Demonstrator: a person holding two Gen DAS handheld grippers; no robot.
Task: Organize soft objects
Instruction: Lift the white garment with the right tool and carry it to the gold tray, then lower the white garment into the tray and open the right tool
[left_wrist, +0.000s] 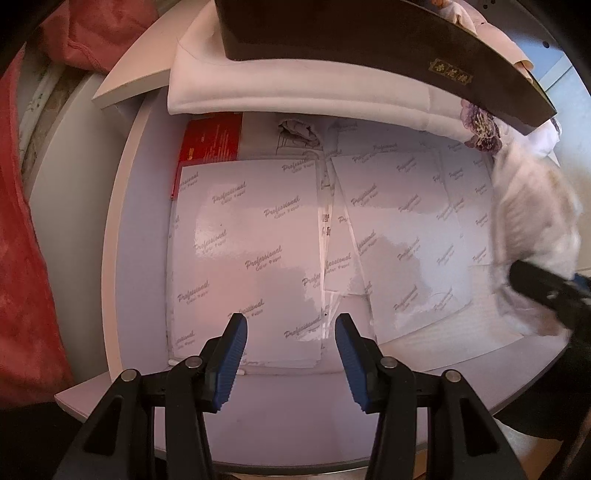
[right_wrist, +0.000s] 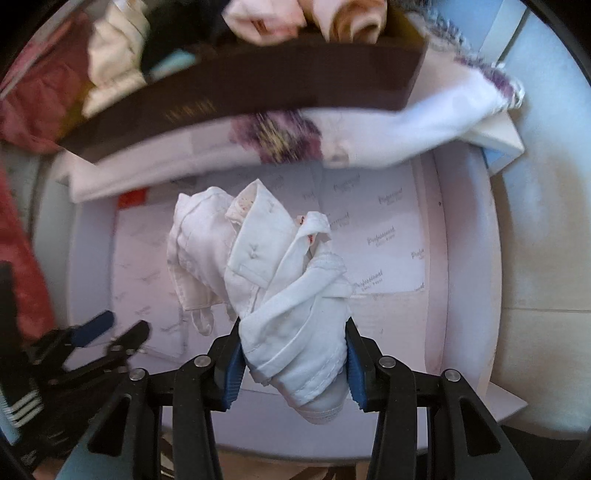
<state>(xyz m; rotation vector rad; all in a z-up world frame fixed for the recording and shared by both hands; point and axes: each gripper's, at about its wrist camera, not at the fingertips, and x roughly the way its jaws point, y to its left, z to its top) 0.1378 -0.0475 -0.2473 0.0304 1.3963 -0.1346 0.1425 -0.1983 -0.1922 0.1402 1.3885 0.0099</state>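
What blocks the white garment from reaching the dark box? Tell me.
Nothing visible. The right gripper holds the white garment above the printed paper sheets. The dark box, already holding rolled cloths, sits beyond it on a folded white cloth, with open space between. The left gripper is open, off to the side.

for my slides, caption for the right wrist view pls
Right tool grips a crumpled white garment above the paper-lined tray.

White garment (right_wrist: 280, 280), dark brown box (right_wrist: 266, 81), red cloth (left_wrist: 22, 258), grey-lettered white sheets (left_wrist: 247, 254).
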